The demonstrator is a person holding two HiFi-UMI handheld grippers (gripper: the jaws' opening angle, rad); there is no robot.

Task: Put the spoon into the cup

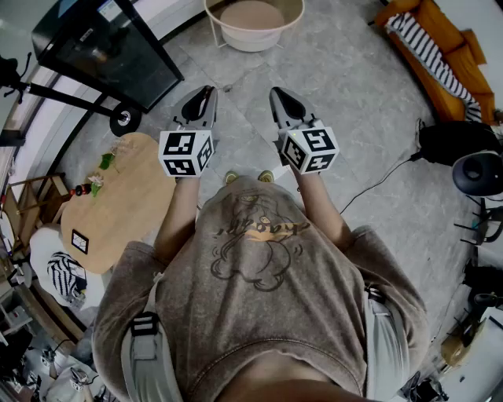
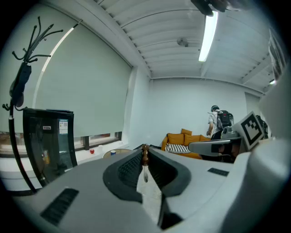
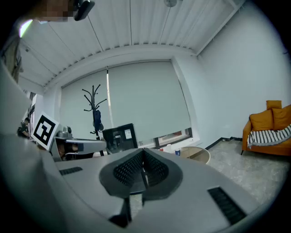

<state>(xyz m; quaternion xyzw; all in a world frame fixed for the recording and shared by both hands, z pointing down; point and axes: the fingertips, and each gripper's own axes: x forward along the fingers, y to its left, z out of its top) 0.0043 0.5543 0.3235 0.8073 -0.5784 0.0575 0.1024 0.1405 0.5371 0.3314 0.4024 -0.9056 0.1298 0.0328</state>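
Note:
My left gripper (image 2: 145, 157) is shut on a thin spoon (image 2: 145, 170): a silvery stem with a brown wooden end sticks up between the pads. In the head view that gripper (image 1: 203, 100) is held out level over the floor, and the spoon is too small to make out there. My right gripper (image 1: 283, 100) hangs beside it, about a hand's width to the right. Its jaws (image 3: 143, 159) are shut with nothing between them. A small blue-and-white cup (image 2: 113, 152) stands far off near the window, also seen in the right gripper view (image 3: 177, 152).
A low oval wooden table (image 1: 126, 204) with a plant and small items is at my left. A round beige tub-like table (image 1: 253, 23) stands ahead. A dark glass cabinet (image 1: 110, 43) is at the far left, an orange sofa (image 1: 440, 47) at the far right. A person with a backpack (image 2: 220, 123) stands by it.

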